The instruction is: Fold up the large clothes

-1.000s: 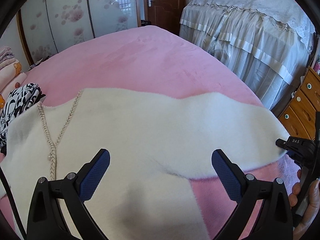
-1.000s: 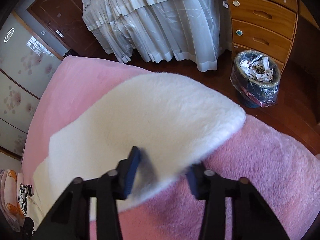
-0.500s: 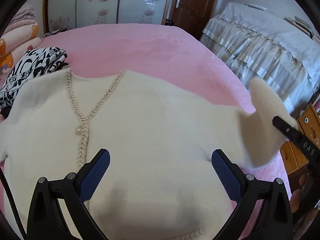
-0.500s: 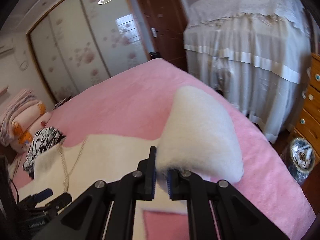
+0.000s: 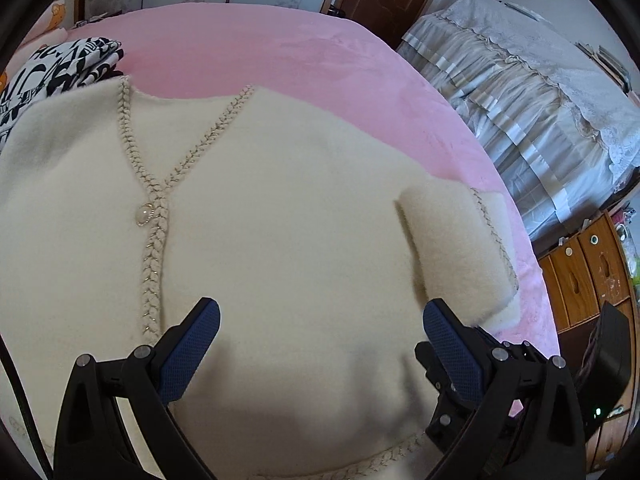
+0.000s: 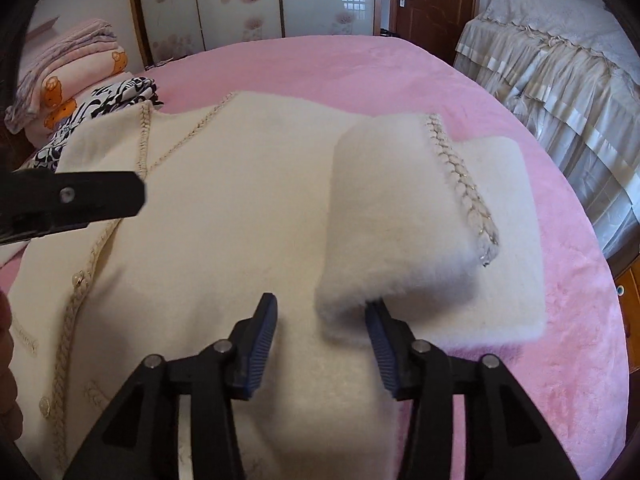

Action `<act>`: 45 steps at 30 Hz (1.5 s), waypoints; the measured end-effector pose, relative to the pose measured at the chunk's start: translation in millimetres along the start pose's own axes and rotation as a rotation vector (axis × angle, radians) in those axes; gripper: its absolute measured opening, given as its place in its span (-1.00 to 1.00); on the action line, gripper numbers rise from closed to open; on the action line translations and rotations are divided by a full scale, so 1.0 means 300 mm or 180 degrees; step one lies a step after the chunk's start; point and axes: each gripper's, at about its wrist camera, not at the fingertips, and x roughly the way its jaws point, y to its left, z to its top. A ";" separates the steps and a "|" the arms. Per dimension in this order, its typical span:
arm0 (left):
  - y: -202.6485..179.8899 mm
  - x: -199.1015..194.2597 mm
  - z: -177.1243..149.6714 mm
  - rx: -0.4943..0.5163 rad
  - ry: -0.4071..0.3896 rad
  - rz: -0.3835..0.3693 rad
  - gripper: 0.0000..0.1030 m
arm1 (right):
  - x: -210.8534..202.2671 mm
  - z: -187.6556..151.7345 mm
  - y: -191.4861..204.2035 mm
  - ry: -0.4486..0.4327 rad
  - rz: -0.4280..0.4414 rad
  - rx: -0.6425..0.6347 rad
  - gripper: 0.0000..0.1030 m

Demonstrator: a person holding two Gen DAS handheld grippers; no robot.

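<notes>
A cream fuzzy cardigan (image 5: 280, 216) with braided trim and a pearl button (image 5: 143, 213) lies face up on the pink bed (image 5: 280, 52). Its right sleeve (image 6: 396, 216) is folded back over itself, cuff trim (image 6: 460, 184) on top; it also shows in the left wrist view (image 5: 452, 244). My left gripper (image 5: 320, 352) is open above the cardigan's lower front. My right gripper (image 6: 322, 340) is open and empty, its right finger touching the folded sleeve's near edge. The left gripper's finger (image 6: 80, 200) shows in the right wrist view.
A black-and-white patterned garment (image 5: 60, 68) lies at the cardigan's left shoulder, with folded pink blankets (image 6: 68, 76) behind it. A second bed with a grey frilled cover (image 5: 540, 92) stands to the right, and a wooden dresser (image 5: 584, 280) beyond the bed edge.
The right gripper carried the sleeve end inward over the cardigan, laid it down folded and opened. The left gripper moved in over the cardigan's front and stayed open.
</notes>
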 end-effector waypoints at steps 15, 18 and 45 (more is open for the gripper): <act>-0.417 0.073 -0.049 0.1197 0.0143 0.0004 0.96 | -0.125 -0.105 -0.232 0.0018 -0.0087 0.0940 0.08; -0.469 0.112 -0.061 0.1292 0.0208 0.0084 0.96 | -0.127 -0.120 -0.278 0.0040 -0.0132 0.1061 0.08; -0.330 -0.068 0.318 0.0897 -0.0246 0.0461 -0.75 | 0.029 -0.031 -0.344 0.0178 0.0150 0.1322 0.08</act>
